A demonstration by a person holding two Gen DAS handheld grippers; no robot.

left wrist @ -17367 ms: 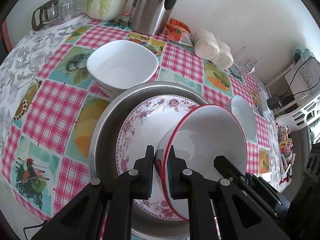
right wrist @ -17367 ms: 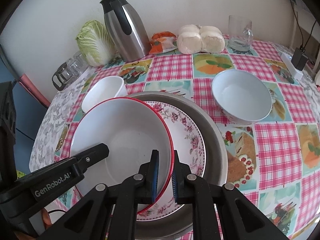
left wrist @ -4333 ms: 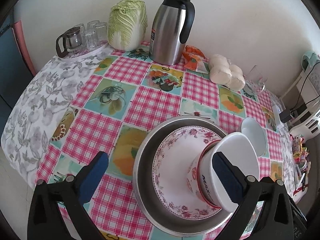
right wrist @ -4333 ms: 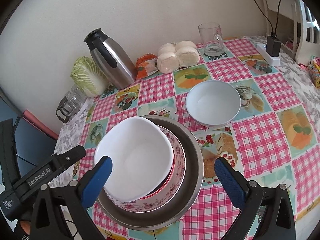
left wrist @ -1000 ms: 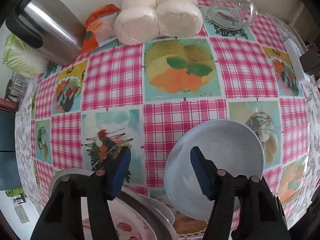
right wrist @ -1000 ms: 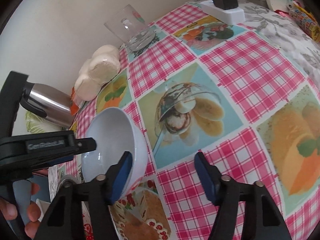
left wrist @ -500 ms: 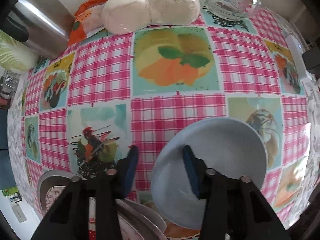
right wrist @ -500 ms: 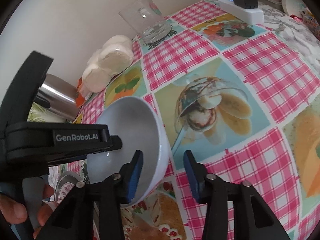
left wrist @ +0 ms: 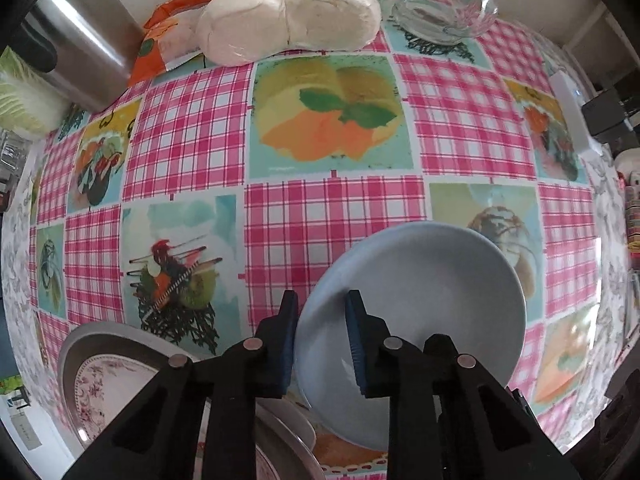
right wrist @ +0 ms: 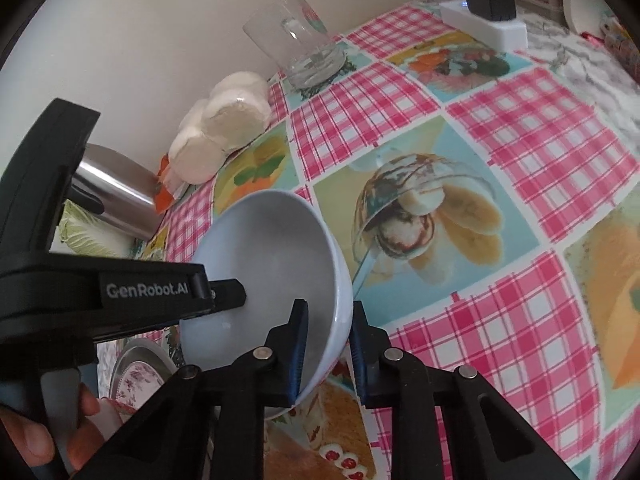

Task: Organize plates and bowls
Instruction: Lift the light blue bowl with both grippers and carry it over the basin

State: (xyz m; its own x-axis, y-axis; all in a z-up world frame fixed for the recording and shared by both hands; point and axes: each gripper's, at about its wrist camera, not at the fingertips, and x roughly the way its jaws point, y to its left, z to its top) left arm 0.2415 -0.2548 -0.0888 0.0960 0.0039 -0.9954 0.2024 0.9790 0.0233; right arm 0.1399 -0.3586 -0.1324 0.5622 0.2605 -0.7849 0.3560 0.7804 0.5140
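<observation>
A pale blue bowl (left wrist: 424,304) sits on the checked tablecloth. My left gripper (left wrist: 321,304) points straight down over its left rim, one pad outside and one inside. Its jaws are closing and a gap still shows at the inner pad. My right gripper (right wrist: 328,310) straddles the opposite rim of the same bowl (right wrist: 272,256). Its jaws are closing too, the inner pad a little off the wall. One left finger (right wrist: 224,292) reaches into the bowl. The steel basin (left wrist: 76,344) with the floral plate (left wrist: 104,380) lies at lower left.
Along the wall stand a glass mug (left wrist: 444,12), wrapped white buns (left wrist: 288,12), an orange packet (left wrist: 168,36), a steel thermos (left wrist: 80,52) and a cabbage (left wrist: 24,104). A white power strip (right wrist: 484,24) lies far right. A person's hand (right wrist: 40,436) holds the left gripper.
Both pairs of jaws have narrowed from wide to close around the blue bowl's rim, one on each side. The hands have hardly moved.
</observation>
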